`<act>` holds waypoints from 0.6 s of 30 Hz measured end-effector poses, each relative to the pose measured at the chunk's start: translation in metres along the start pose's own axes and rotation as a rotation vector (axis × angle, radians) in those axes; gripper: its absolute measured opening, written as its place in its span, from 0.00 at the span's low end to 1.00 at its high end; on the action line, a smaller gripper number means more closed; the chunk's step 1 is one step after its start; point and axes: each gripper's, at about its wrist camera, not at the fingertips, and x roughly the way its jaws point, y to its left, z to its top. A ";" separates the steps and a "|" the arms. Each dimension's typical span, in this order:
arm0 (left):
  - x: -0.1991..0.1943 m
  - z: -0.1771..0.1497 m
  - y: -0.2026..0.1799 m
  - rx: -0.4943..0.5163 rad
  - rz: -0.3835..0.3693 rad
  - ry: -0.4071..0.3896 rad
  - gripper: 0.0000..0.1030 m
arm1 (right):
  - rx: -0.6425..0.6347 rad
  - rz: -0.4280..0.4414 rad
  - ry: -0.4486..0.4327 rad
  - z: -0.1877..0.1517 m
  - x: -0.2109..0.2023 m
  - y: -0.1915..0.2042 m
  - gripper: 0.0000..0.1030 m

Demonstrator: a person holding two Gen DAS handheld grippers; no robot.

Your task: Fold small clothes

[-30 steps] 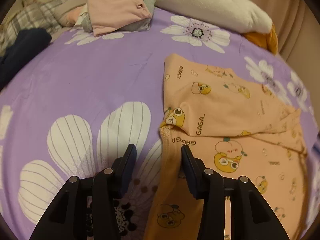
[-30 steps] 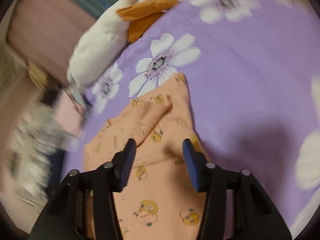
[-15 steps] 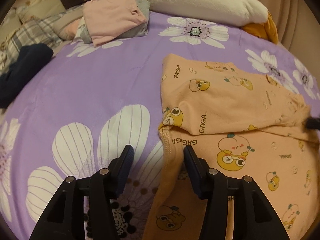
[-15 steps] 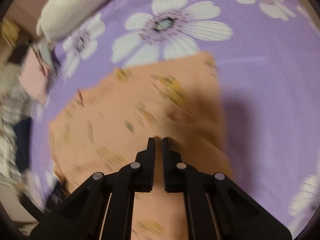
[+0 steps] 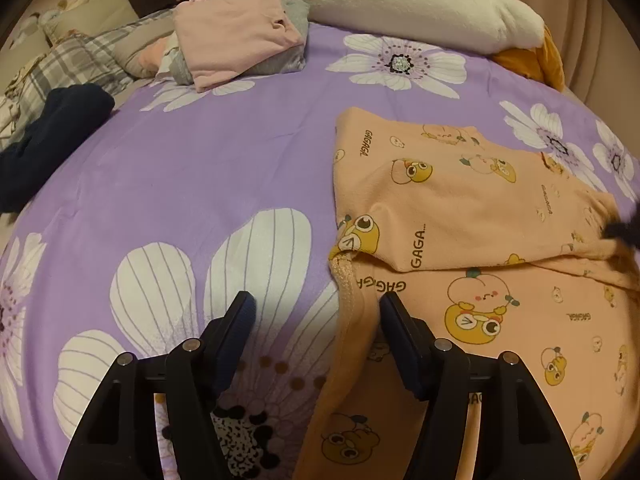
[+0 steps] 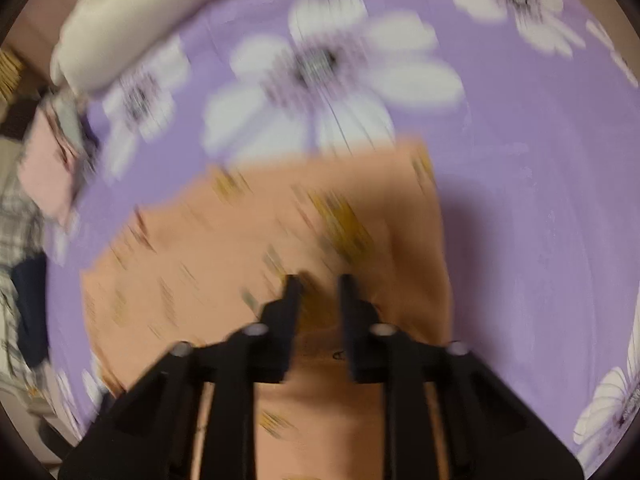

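An orange garment printed with cartoon ducks lies part-folded on the purple flowered bedsheet, its upper half laid over the lower. My left gripper hovers at the garment's left hem, jaws opening; the hem edge lies loose between the fingers, not pinched. My right gripper points steeply down onto the same garment, jaws closing with a small bunch of cloth between the pads. The right wrist view is blurred. The right gripper's dark tip shows at the fold's right end.
A folded pink and grey stack sits at the far side of the bed. A white plush pillow with orange cloth behind it lies at the back right. A navy garment and plaid bedding are at the left.
The left jaws have spread wider around the hem. The right gripper swung down over the orange garment and its jaws came together on the cloth; its tip came into the left wrist view.
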 end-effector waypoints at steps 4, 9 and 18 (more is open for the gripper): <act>0.000 0.000 0.000 0.001 -0.009 0.006 0.63 | -0.036 0.008 0.038 -0.020 -0.027 -0.015 0.13; 0.001 0.001 0.000 0.005 -0.004 0.004 0.63 | -0.059 0.082 -0.142 -0.021 -0.070 -0.009 0.17; 0.000 0.000 0.001 -0.001 -0.014 0.003 0.63 | -0.072 0.017 -0.030 -0.053 -0.018 -0.015 0.14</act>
